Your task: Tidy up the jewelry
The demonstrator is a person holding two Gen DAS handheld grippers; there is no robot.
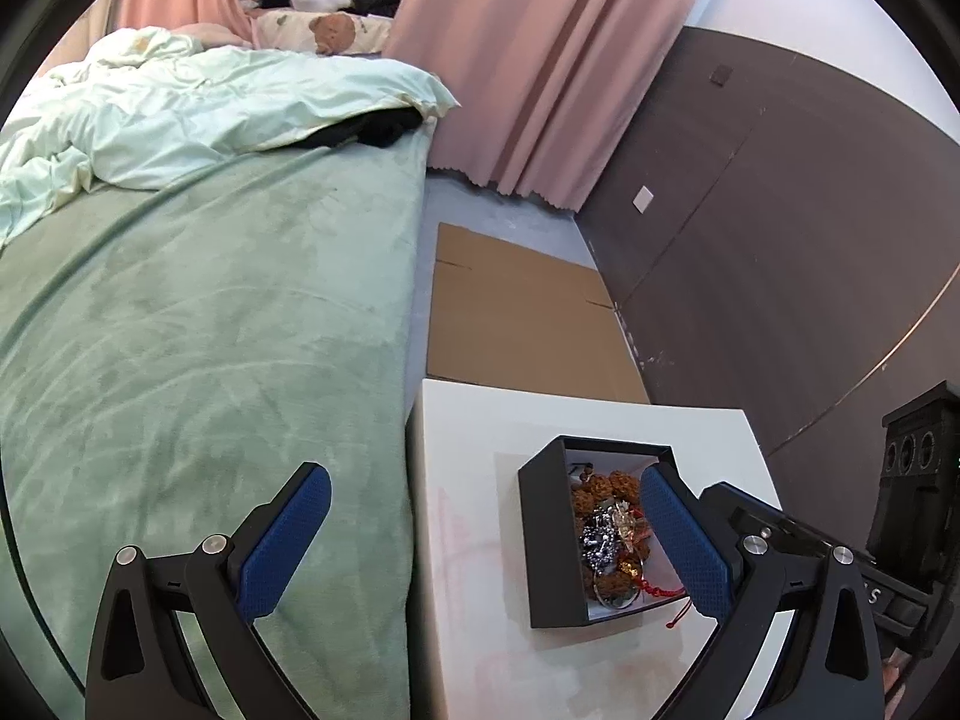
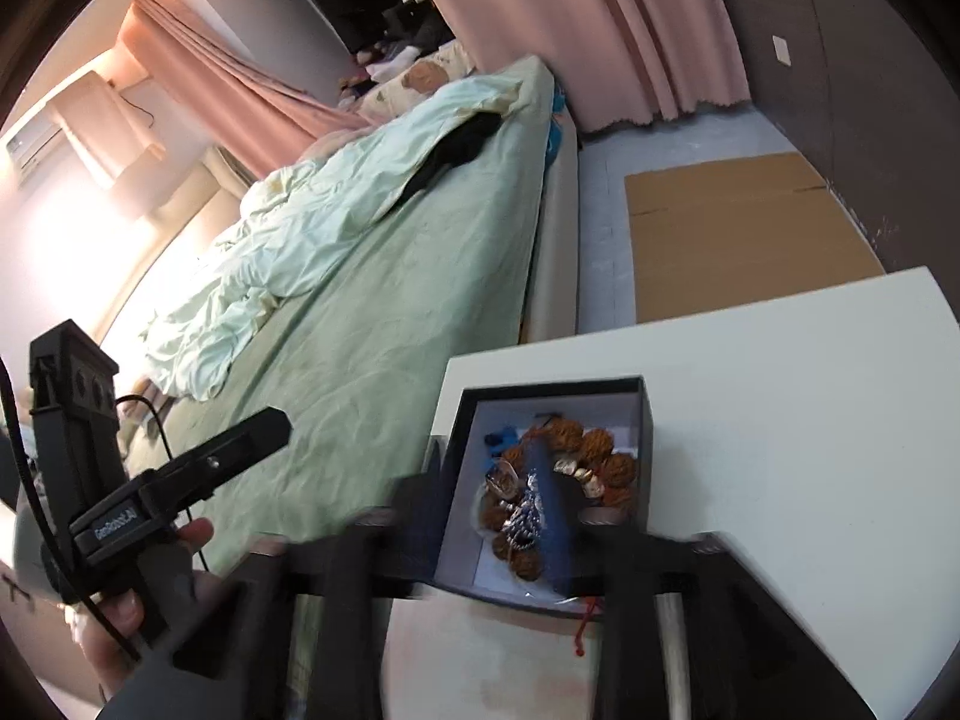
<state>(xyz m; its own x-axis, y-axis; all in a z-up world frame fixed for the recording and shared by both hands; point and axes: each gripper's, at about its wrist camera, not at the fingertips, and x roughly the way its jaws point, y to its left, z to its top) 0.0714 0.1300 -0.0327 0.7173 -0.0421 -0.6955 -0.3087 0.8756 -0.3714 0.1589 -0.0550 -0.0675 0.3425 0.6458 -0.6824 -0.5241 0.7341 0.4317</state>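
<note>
My right gripper [image 2: 498, 510] released above black jewelry box [image 1: 543, 540], left gripper [image 1: 480, 546] spread, empty; next: box lid, unseen.

My right gripper [image 2: 480, 516] is smearing into motion blur in its own view, so I am not making out whether its pads are touching anything. One blurred blue finger [image 2: 549, 516] is covering part of the jewelry pile [image 2: 540, 480] inside the black box [image 2: 645, 420]. In the left view, my blue pad [image 1: 684, 540] is hiding the box's right wall. The red cord [image 2: 585, 624] is trailing over the box's near rim, its end blurring away. The white surface [image 1: 468, 540] is running off the bottom edge.
</note>
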